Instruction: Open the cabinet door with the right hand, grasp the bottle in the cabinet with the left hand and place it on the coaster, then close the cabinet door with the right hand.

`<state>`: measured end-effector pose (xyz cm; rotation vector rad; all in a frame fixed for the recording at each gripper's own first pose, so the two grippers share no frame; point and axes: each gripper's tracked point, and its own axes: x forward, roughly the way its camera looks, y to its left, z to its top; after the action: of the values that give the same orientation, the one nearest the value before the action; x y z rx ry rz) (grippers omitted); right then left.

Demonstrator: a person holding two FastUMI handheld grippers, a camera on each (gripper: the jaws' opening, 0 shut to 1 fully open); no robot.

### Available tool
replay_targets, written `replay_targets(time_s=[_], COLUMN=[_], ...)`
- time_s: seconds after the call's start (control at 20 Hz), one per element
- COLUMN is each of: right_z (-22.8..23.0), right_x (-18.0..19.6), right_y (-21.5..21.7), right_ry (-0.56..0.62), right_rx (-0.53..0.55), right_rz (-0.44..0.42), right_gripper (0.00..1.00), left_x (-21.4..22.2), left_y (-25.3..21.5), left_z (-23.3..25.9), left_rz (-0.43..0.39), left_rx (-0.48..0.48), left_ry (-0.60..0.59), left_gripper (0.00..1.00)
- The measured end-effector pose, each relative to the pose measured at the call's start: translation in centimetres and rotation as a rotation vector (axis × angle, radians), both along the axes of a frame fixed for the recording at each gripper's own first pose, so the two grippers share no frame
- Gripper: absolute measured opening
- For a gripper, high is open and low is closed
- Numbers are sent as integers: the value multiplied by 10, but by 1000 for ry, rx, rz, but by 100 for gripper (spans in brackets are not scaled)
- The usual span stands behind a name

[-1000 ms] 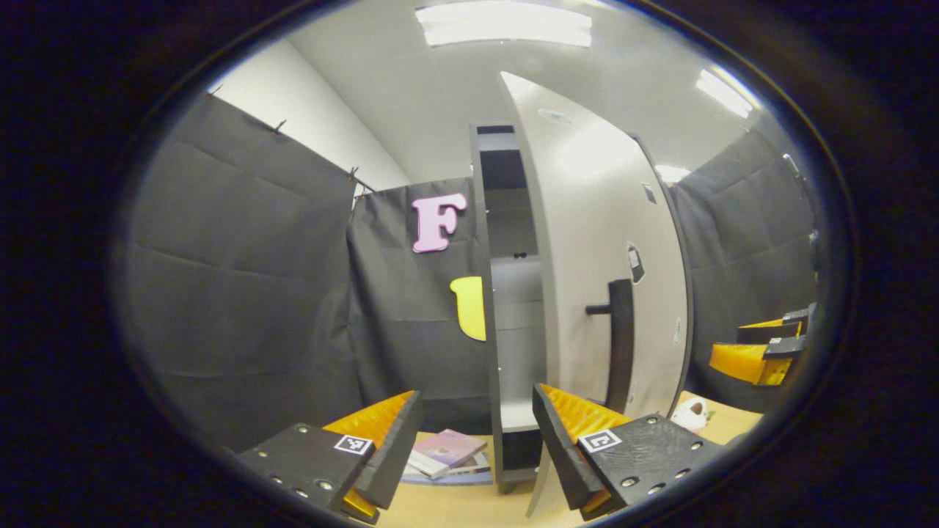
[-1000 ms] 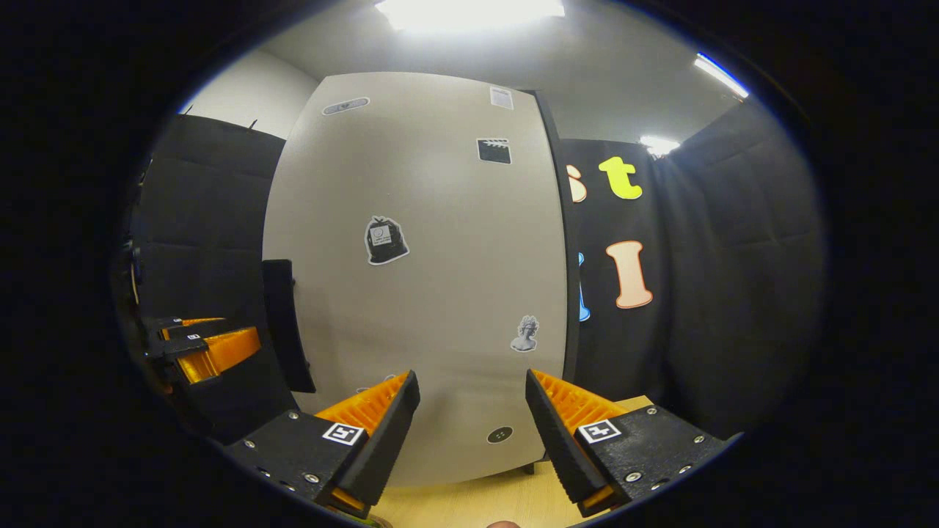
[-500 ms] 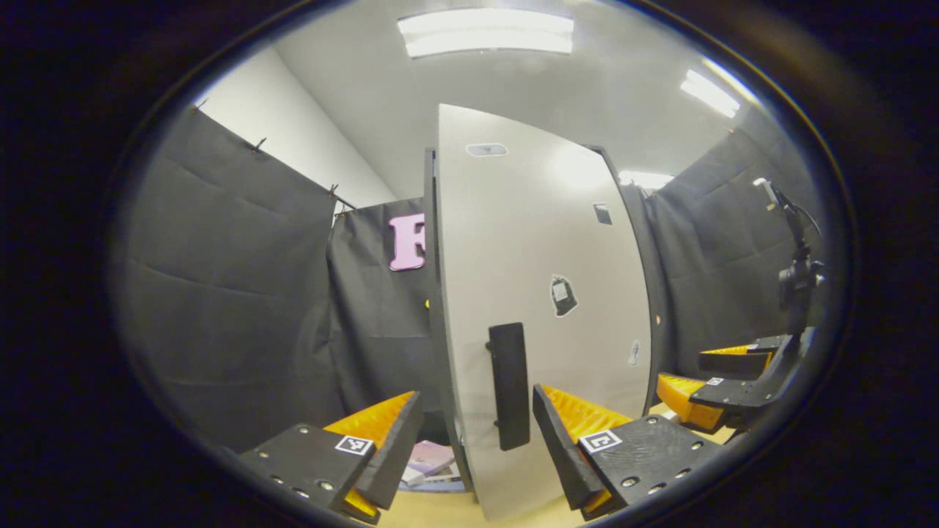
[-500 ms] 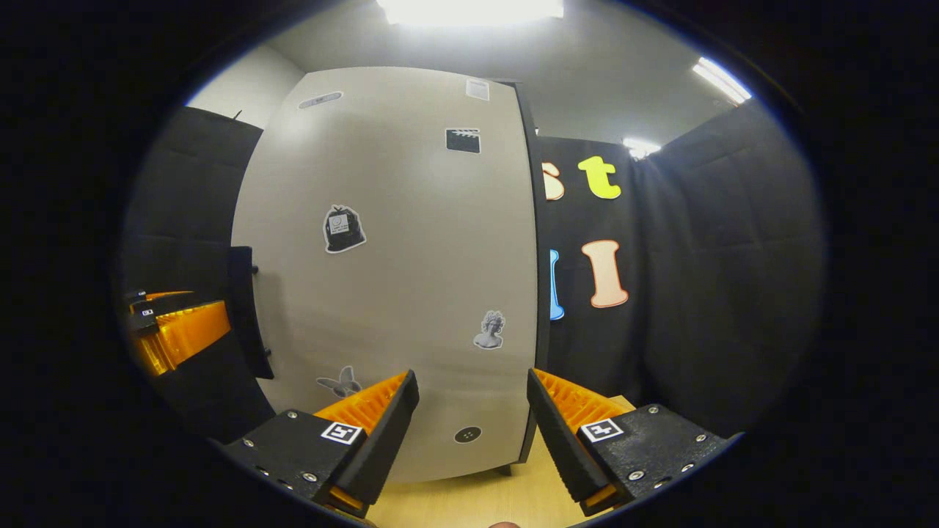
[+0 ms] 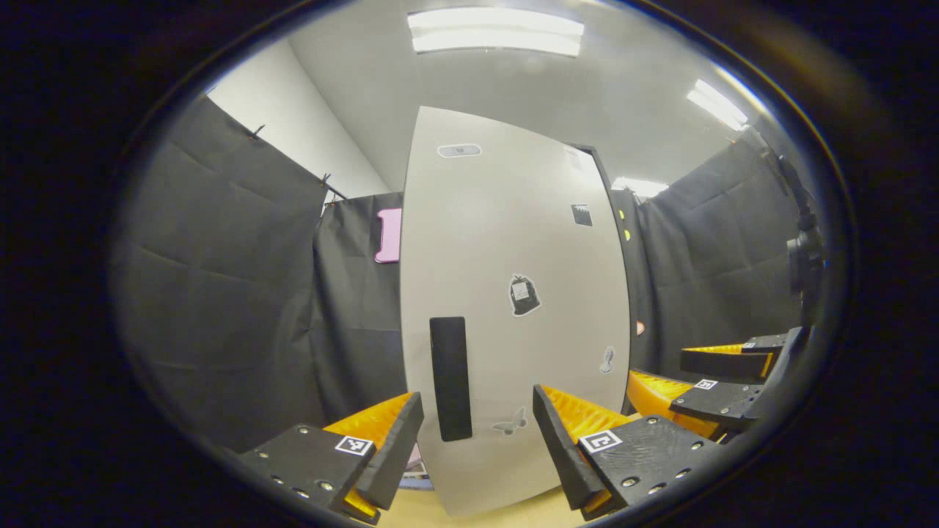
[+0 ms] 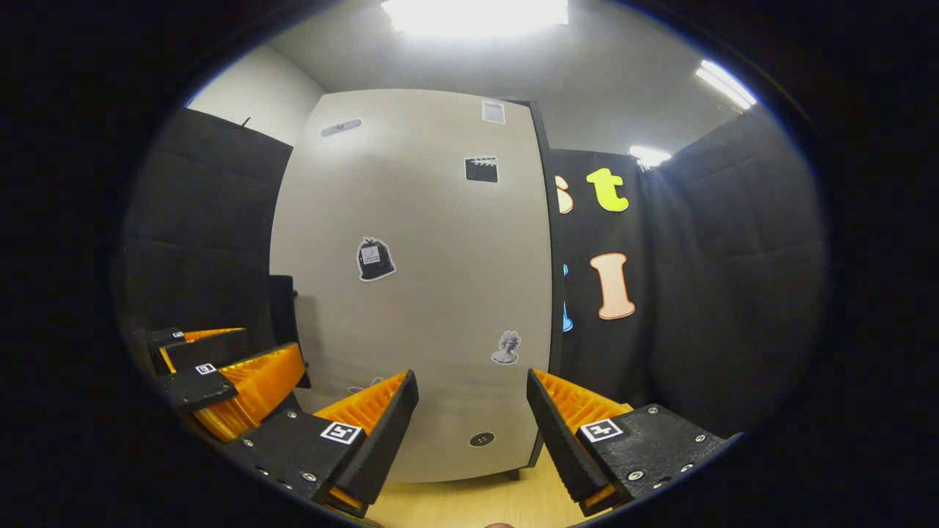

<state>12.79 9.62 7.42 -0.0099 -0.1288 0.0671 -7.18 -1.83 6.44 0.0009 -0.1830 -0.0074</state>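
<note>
Although the cabinet door (image 5: 513, 315) looks flush with the cabinet front in both views, I cannot tell from here whether it is fully latched, and that is the main risk: if it sits only loosely against the frame it could drift back open once nothing rests on it. Its dark vertical handle (image 5: 450, 378) stands low on the door's left side in the left gripper view, just above and between the left gripper's fingers. The bottle and the coaster are not something I can locate from these pictures, so whether the placement step is done is a judgement only; the shut door suggests the task is at or near its end.

A second risk is the two tools crowding each other. In the right gripper view the left gripper (image 6: 220, 374) sits close at the lower left, and in the left gripper view the right gripper (image 5: 704, 381) sits near at the lower right, so a careless withdrawal could knock them together or bump the door.

The right gripper (image 6: 469, 425) has its fingers spread wide, holding nothing and touching nothing I can see; the door lies beyond its tips. The left gripper (image 5: 477, 440) is likewise wide apart and empty, with a strip of wooden tabletop (image 5: 484, 513) below it.
</note>
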Motion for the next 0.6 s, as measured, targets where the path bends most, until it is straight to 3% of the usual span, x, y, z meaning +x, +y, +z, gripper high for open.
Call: replay_targets(time_s=[0.05, 0.15, 0.2, 0.35, 0.45, 0.6], right_z=[2, 1, -1, 0, 2, -4], right_x=[-4, -6, -6, -6, -5, -2], right_y=[-1, 1, 1, 2, -1, -2], right_ry=[-9, -14, -14, -20, -26, -12], right_rx=[-5, -23, -28, -20, -2, 18], right_rz=[-6, -5, -7, -2, 0, 5], right_gripper=[92, 92, 92, 92, 92, 91], left_x=[1, 3, 3, 2, 0, 3], left_y=[-1, -4, -7, -8, -8, -6], left_z=[-3, -8, -8, -11, -11, -14], left_rz=[3, 0, -7, -4, -3, 12], left_rx=[8, 8, 0, -17, -17, -1], left_ry=[8, 18, 21, 37, 41, 45], left_gripper=[79, 79, 93, 93, 79, 82])
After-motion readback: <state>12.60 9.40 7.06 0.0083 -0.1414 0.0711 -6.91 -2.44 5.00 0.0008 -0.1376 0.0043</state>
